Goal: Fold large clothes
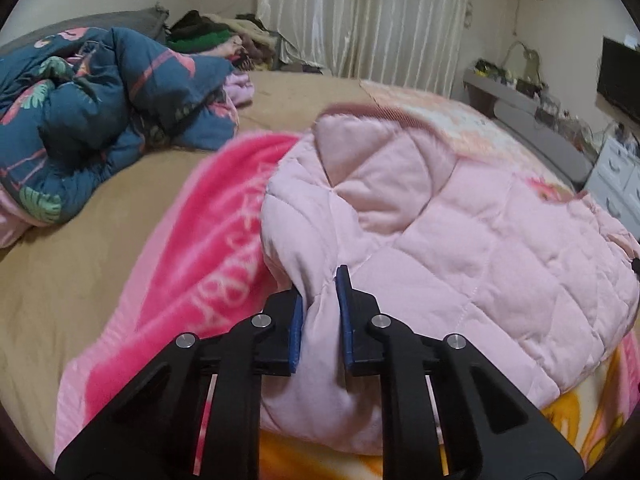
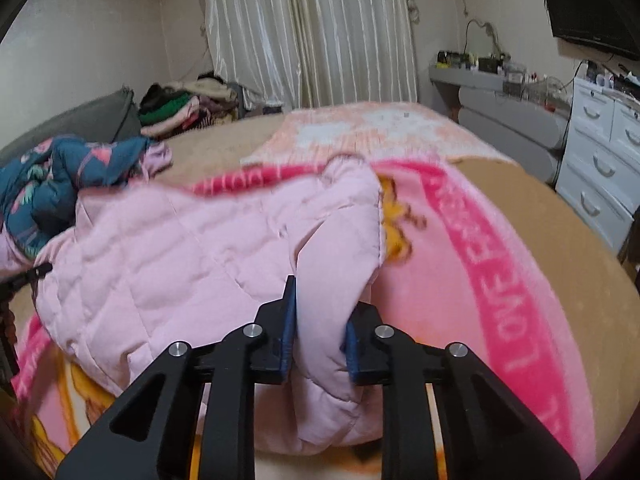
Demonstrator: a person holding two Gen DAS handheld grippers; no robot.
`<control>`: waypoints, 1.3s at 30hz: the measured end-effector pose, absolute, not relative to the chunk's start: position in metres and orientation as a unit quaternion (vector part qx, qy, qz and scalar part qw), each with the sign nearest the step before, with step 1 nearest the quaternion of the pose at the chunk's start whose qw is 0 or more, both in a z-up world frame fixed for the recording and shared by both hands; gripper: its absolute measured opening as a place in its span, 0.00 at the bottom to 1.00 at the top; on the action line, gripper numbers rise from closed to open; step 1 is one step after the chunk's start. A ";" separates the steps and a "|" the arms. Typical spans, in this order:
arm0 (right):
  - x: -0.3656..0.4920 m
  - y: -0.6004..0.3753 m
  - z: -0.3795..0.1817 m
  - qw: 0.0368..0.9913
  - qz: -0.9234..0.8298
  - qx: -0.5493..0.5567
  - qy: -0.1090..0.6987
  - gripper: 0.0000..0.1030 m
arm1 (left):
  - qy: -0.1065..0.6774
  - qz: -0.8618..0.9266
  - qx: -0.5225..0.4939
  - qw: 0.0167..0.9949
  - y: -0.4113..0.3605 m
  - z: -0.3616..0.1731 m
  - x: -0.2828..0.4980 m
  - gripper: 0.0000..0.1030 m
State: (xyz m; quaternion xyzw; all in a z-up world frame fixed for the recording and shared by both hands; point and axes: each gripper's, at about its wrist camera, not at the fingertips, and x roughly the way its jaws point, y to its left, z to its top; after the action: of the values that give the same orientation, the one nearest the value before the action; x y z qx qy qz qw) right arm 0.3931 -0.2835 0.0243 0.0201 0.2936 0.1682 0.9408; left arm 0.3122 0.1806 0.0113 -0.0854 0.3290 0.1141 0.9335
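A pale pink quilted jacket (image 1: pixel 460 232) lies on a pink blanket (image 1: pixel 208 248) on the bed. My left gripper (image 1: pixel 320 292) is shut on a fold at the jacket's near left edge, with fabric bunched between the blue pads (image 1: pixel 345 312). In the right wrist view the same jacket (image 2: pixel 180 256) spreads to the left, and my right gripper (image 2: pixel 322 312) is shut on a fold at its near right edge. The left gripper's tip (image 2: pixel 38 270) shows at the far left of that view.
A crumpled dark blue floral duvet (image 1: pixel 92 120) lies at the bed's left. A pile of clothes (image 2: pixel 180 108) sits at the far corner by the curtains. A white dresser (image 2: pixel 600 160) and grey shelf (image 2: pixel 500 96) stand right of the tan bed (image 1: pixel 72 280).
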 end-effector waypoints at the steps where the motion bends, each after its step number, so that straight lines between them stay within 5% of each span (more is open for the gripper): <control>1: 0.401 -0.279 0.033 0.943 0.166 0.017 0.287 0.17 | 0.326 0.118 -0.086 0.934 0.182 0.016 0.316 0.08; 9: 0.444 -0.266 0.049 0.951 0.144 0.013 0.273 0.16 | 0.318 0.132 -0.075 0.936 0.185 0.030 0.344 0.08; 21: 0.481 -0.270 -0.016 0.928 0.105 0.036 0.357 0.15 | 0.359 0.150 -0.069 0.918 0.190 -0.011 0.368 0.09; 26: 0.477 -0.261 -0.044 0.919 0.092 0.002 0.383 0.19 | 0.375 0.157 -0.060 0.912 0.187 -0.023 0.371 0.20; 28: 0.472 -0.265 -0.041 0.919 0.090 0.013 0.385 0.27 | 0.378 0.159 -0.070 0.909 0.191 -0.022 0.366 0.28; 32: 0.452 -0.283 -0.025 0.924 0.084 0.051 0.369 0.78 | 0.381 0.170 -0.089 0.904 0.199 -0.012 0.347 0.62; 37: 0.412 -0.298 0.003 0.932 0.105 0.088 0.337 0.92 | 0.376 0.178 -0.113 0.902 0.204 0.002 0.318 0.91; 39: 0.398 -0.300 0.012 0.933 0.116 0.093 0.328 0.94 | 0.370 0.175 -0.125 0.904 0.203 0.008 0.304 0.91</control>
State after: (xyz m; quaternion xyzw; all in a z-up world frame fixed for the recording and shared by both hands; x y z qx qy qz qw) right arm 0.3980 -0.3004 0.0120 0.0927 0.3278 0.1157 0.9331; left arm 0.3041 0.2026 0.0080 -0.1251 0.3696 0.1748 0.9040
